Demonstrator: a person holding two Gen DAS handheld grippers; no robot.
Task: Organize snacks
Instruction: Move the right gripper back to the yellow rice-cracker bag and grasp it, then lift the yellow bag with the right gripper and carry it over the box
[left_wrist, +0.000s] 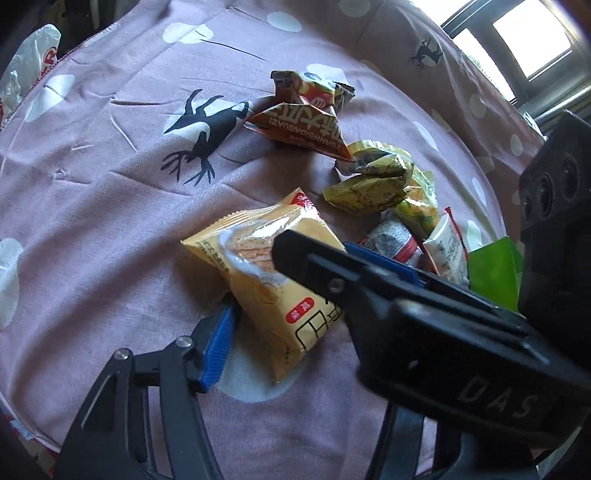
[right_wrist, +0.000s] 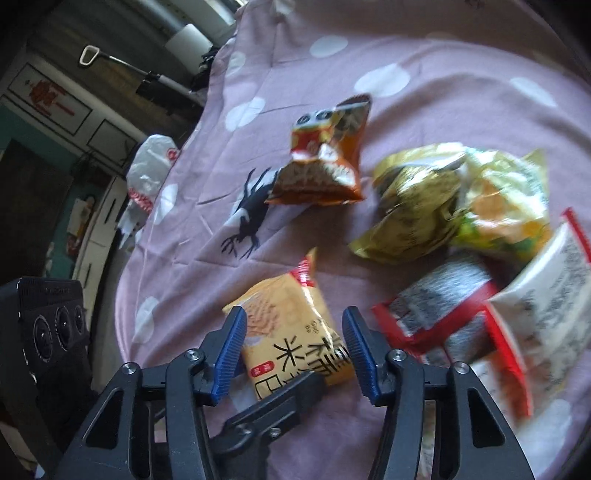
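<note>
Two grippers meet over one thing: a yellow rice-cracker packet (left_wrist: 258, 266) lying flat on the pink dotted cloth (left_wrist: 92, 221). It sits near the black deer print (left_wrist: 207, 136), on the side closer to both cameras.

The right gripper (right_wrist: 295, 343) stands astride the packet's printed end. Its jaws are about half-wide, with a blue pad hard by each long edge. The wrapper shows no crease there, so I judge it framed but not yet pinched.

The left gripper (left_wrist: 295, 332) shows only one blue pad in its own view, just off the packet's corner. The right tool's body crosses in front and hides the other finger. How wide this gripper stands, and whether it grips, cannot be told. In the right wrist view a dark finger lies over the packet's near end, probably to pin the slippery wrapper while the other tool closes.

The other snacks are in loose groups:
- Orange-brown melon-seed packets (left_wrist: 306, 129) lie just beside the deer print, with one corner touching its edge.
- Green-gold packets (left_wrist: 373, 181) sit farther from the deer, beyond the seed packets.
- Red-and-white sachets (left_wrist: 395, 240) and a plain green packet (left_wrist: 495, 269) lie farther out again, bunched together.

Like already lies with like, so the yellow packet looks like the odd one being moved. A white plastic bag (left_wrist: 26, 66) hangs off the cloth's edge, well apart from the deer on the side away from the snacks.
</note>
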